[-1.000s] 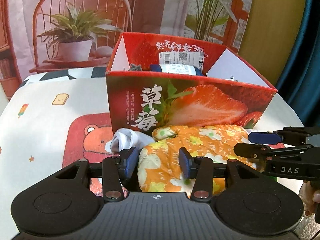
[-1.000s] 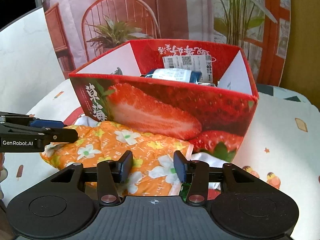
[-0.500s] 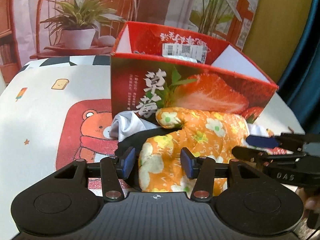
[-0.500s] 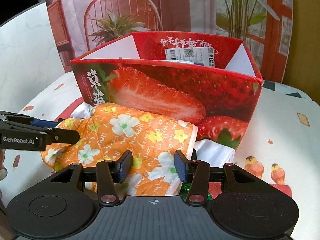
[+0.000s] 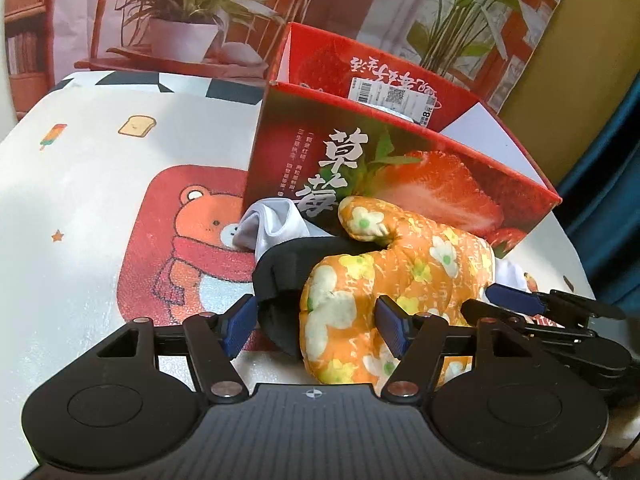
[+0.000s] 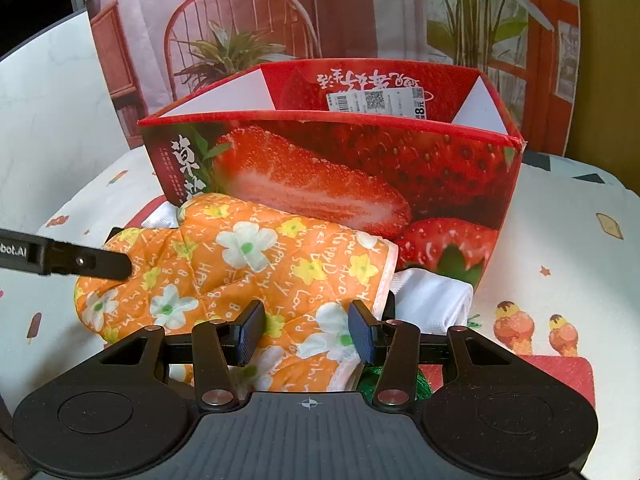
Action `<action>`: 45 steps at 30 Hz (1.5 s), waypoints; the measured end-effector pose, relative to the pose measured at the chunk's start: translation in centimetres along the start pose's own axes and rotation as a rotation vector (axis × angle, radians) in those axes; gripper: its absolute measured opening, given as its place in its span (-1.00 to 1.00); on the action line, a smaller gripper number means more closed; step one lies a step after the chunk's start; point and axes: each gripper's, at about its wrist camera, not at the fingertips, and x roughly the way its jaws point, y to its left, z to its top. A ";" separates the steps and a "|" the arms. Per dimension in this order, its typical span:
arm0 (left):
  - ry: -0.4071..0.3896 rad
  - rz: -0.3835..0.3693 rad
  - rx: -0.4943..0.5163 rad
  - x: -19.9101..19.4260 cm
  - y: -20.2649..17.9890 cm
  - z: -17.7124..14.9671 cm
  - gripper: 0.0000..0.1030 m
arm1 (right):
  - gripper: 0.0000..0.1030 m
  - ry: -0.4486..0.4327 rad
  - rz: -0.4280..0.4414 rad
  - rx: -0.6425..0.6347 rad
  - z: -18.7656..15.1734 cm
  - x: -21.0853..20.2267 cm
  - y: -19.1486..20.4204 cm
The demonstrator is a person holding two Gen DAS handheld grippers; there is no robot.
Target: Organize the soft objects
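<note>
An orange flowered oven mitt point(image 5: 404, 280) lies in front of the red strawberry box point(image 5: 416, 176). My left gripper point(image 5: 316, 326) straddles the mitt's fingertip end. Its jaws are opening, and the left pad stands clear beside a black cloth point(image 5: 288, 268). In the right wrist view my right gripper point(image 6: 306, 334) is shut on the mitt point(image 6: 240, 256) at its cuff end. One finger of the left gripper point(image 6: 92, 260) reaches over the mitt there. A white sock point(image 5: 268, 228) lies against the box point(image 6: 340, 168).
A second white cloth point(image 6: 432, 300) and something green point(image 6: 400, 384) lie beside the cuff. Packets show inside the box. The table wears a white cloth point(image 5: 100, 200) with a bear print. The right gripper's fingers point(image 5: 516, 304) cross close to the left one's right side.
The left jaws have spread apart and that view has rolled. The mitt has bunched up, and the black cloth under it has come into sight. The right jaws hold as before.
</note>
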 end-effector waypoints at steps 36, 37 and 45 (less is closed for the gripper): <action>0.035 -0.022 0.034 2.0 0.5 -1.3 -0.28 | 0.13 -0.035 0.046 0.178 -0.1 -0.8 -2.4; 0.036 -0.021 0.035 2.1 0.5 -1.3 -0.28 | 0.13 -0.038 0.052 0.169 0.0 -0.9 -2.2; 0.036 -0.015 0.045 2.2 0.5 -1.5 -0.27 | 0.12 -0.035 0.022 0.098 0.5 -1.3 -0.9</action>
